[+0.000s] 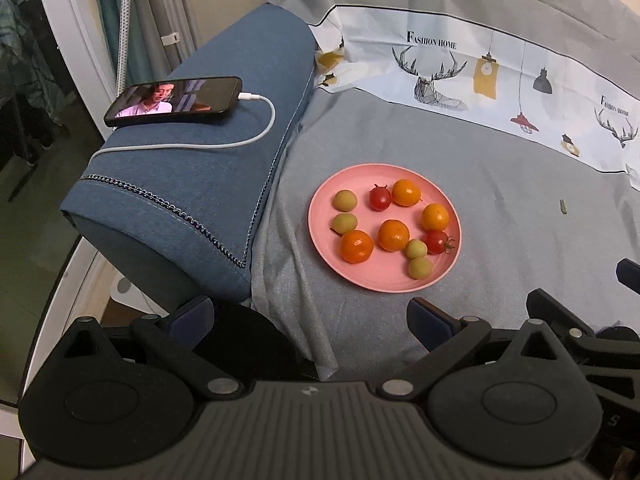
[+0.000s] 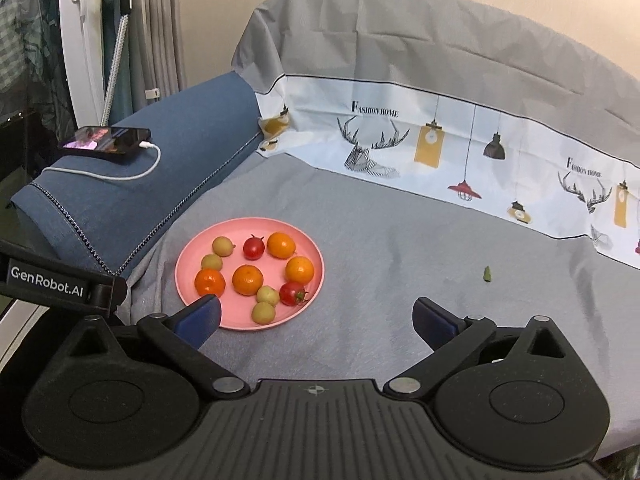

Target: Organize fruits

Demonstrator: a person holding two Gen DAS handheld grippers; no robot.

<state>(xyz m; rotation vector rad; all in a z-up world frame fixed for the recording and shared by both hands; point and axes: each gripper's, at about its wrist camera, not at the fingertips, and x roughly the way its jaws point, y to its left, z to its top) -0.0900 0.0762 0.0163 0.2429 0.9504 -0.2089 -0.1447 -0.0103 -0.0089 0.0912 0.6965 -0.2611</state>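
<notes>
"FASHION HOME" – white printed band of grey fabric cover [image 2: 400, 148] | "GenRobot.AI" – black left gripper body [image 2: 48, 282]

Pink plate [image 1: 320, 216] on grey cloth [image 1: 500, 240], holding four oranges [image 1: 394, 235], two red tomatoes [image 1: 380, 197], four small yellow-green fruits [image 1: 345, 200]; left gripper [image 1: 312, 320] wide open, nothing between jaws, hanging near plate's front edge; phone [image 1: 174, 100] with lit screen on blue armrest [image 1: 200, 168], white cable [image 1: 256, 132] plugged in; small green scrap [image 1: 563, 206] right of plate
</notes>
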